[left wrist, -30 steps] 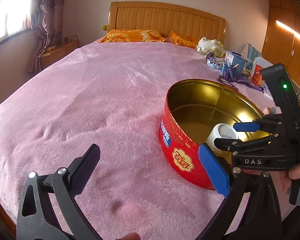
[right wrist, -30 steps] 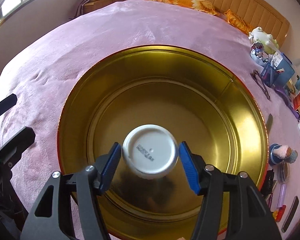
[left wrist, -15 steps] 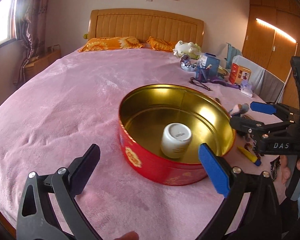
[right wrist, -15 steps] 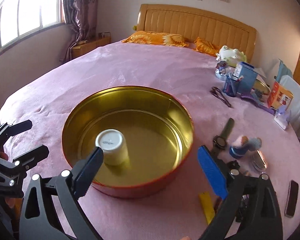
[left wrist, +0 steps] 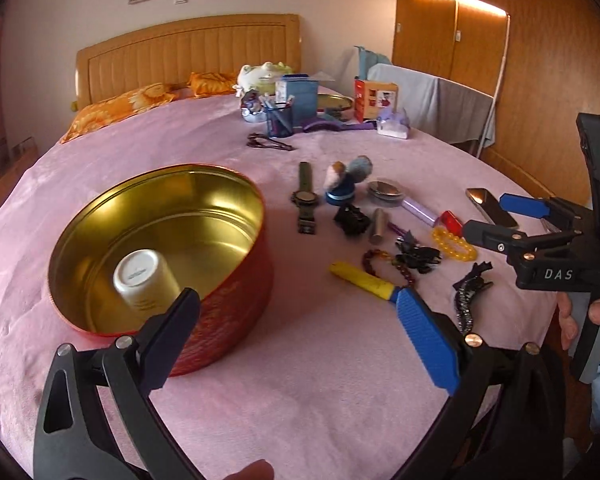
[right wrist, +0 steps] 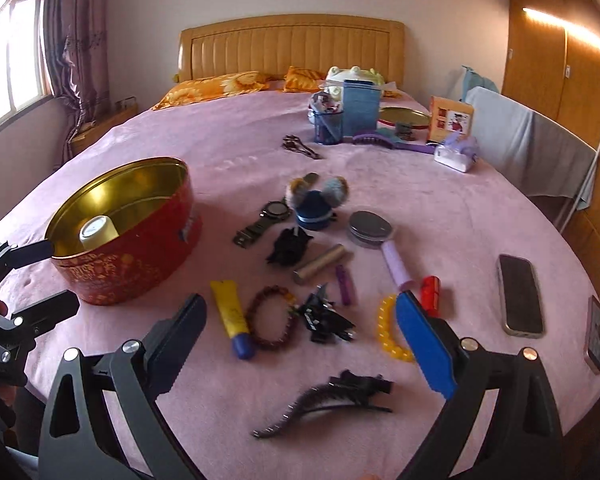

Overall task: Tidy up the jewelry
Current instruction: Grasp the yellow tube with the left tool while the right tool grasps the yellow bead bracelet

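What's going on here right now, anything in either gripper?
Nothing is held. The right gripper has just opened and hangs empty over the loose pieces on the pink bedspread: a yellow bead bracelet, a brown bead bracelet, a watch and a black hair clip. The left gripper is open and empty too, beside the red tin. A white cup lies in the tin; the jewelry is not yet in it.
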`<action>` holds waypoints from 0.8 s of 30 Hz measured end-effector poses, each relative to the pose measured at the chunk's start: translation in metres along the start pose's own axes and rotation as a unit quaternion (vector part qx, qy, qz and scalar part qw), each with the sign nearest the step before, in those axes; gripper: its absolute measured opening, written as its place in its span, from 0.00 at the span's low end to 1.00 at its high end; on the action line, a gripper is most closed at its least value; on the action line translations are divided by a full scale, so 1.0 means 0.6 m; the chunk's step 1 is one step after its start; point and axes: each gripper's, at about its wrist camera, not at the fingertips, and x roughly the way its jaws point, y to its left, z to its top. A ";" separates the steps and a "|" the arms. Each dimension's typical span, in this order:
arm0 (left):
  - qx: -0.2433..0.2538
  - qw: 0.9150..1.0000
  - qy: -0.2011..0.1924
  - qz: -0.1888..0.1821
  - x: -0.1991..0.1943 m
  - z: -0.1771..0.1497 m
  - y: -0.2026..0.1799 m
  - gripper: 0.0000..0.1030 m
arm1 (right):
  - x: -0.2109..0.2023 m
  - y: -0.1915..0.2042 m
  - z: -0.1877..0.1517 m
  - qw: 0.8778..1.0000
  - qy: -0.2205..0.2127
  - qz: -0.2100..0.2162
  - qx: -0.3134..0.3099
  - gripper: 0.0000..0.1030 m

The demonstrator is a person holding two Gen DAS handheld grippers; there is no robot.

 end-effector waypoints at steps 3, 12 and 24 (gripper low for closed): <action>0.016 0.999 0.018 -0.026 0.033 0.007 -0.049 0.94 | -0.003 -0.042 -0.030 1.000 0.004 -0.019 0.008 0.93; 0.028 0.996 0.088 -0.019 0.151 0.001 -0.125 0.94 | 0.004 -0.131 -0.100 0.999 0.022 -0.026 0.042 0.93; 0.005 0.987 0.154 0.046 0.245 0.004 -0.133 0.94 | 0.071 -0.155 -0.077 0.999 0.032 -0.023 0.022 0.93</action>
